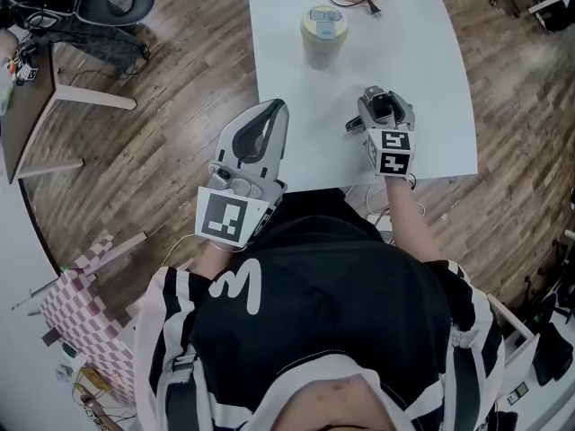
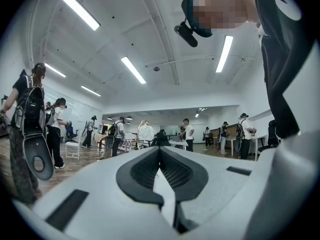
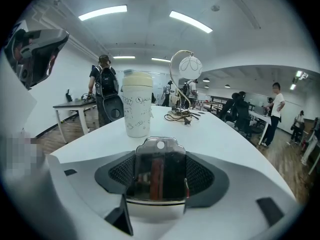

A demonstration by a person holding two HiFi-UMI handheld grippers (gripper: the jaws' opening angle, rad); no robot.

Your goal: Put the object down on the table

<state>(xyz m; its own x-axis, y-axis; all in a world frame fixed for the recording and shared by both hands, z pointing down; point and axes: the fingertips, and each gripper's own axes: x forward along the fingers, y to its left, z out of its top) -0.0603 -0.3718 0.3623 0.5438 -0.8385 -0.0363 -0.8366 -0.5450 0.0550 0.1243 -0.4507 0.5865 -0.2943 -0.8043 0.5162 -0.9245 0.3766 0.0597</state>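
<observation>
Dark glossy pack [image 3: 159,174] clamped in your right gripper [image 1: 384,100], over the white table [image 1: 440,70].
Your right forearm reaches forward over the table's near edge. The jaws are clenched on both sides of the pack and face a lidded cup [image 1: 323,32] farther along. Your left gripper [image 1: 272,108] sits at the table's left edge, jaws pressed together on nothing.

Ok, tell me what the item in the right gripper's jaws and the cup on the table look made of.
The item in the right gripper: glossy dark plastic, probably; it mirrors light and has a punched hang hole. The cup: matte cream, plastic or paper, can't tell; printed doodles, no glare.
</observation>
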